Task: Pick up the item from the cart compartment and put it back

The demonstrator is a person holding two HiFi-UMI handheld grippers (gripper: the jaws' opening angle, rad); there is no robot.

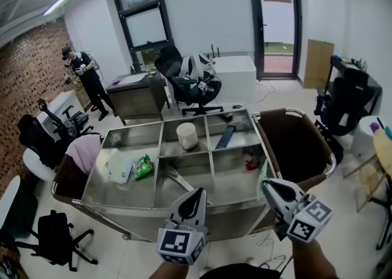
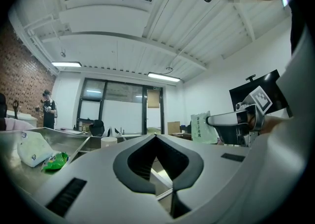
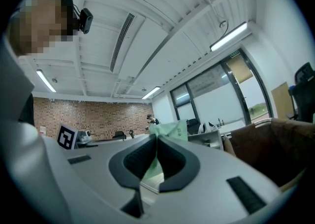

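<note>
the right gripper (image 3: 156, 137) has its jaws pinched tight on a pale green packet (image 3: 172, 129), which it holds by one edge so that the rest of the sheet sticks out past the jaw tips. from the left gripper view the packet (image 2: 199, 128) stands roughly upright, long side vertical, well clear of the metal.

from above, the right gripper (image 1: 267, 187) hangs over the near right corner of the steel cart (image 1: 122, 209), nose pointing in toward the trays. the near right compartment (image 1: 236, 181) lies just ahead of it and a little to its left, with a small red thing (image 1: 252, 164) against the far wall. i can't tell which bay the packet belongs in, but that one looks the likeliest. if so, the way back is forward, slightly left and down, with the packet going in bottom edge first.

the left gripper (image 1: 196, 193) is closed on nothing, tips together, and sits over the front edge of the middle compartment. it is farther from the packet, so the right one looks set to do the job alone.
</note>
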